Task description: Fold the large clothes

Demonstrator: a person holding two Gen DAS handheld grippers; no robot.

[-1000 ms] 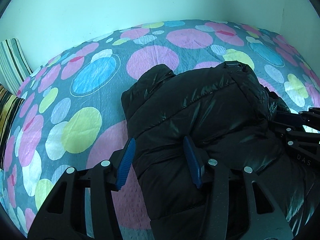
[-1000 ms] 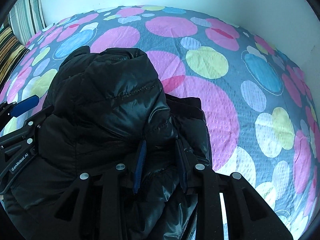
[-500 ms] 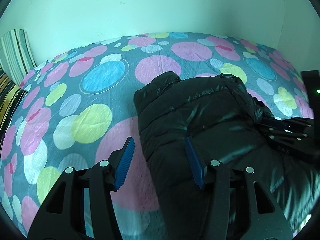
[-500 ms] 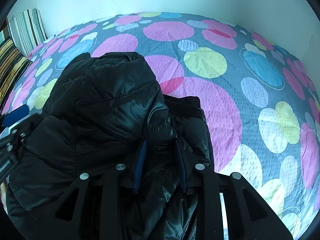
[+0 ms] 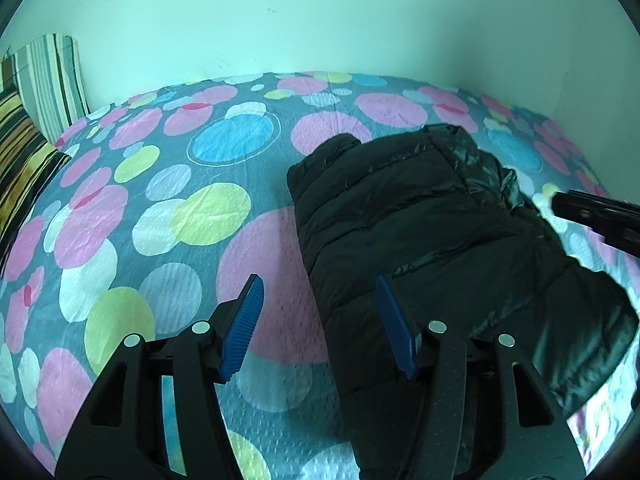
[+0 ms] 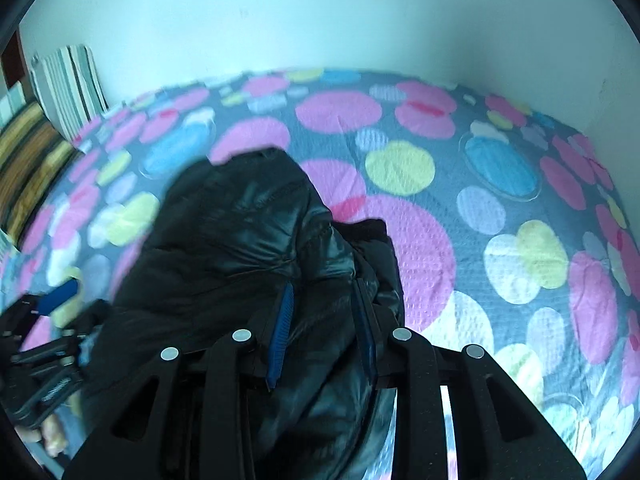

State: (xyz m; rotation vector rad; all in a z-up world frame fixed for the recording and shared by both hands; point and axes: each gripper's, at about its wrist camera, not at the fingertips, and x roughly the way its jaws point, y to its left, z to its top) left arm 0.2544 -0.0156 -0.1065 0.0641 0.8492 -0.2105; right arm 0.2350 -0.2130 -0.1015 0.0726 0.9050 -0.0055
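A black puffer jacket [image 5: 420, 232] lies folded into a bundle on the spotted bedspread [image 5: 160, 208]. My left gripper [image 5: 320, 320] is open and empty, raised above the jacket's left edge, with the blue right pad over the fabric. The right gripper shows at the right edge of the left wrist view [image 5: 592, 216]. In the right wrist view my right gripper [image 6: 324, 332] has its blue pads narrowly apart with a fold of the jacket [image 6: 240, 248] between them. The left gripper appears blurred at the left of that view [image 6: 48, 320].
The bed's cover carries pink, blue and yellow circles. Striped pillows [image 5: 44, 80] stand against the pale wall at the far left, also in the right wrist view [image 6: 64, 84]. A wall corner [image 5: 560, 80] bounds the bed at the far right.
My left gripper has let go of the jacket and pulled back and up, pads still open. The right gripper has risen a little with the fold between its pads. The jacket has settled flatter.
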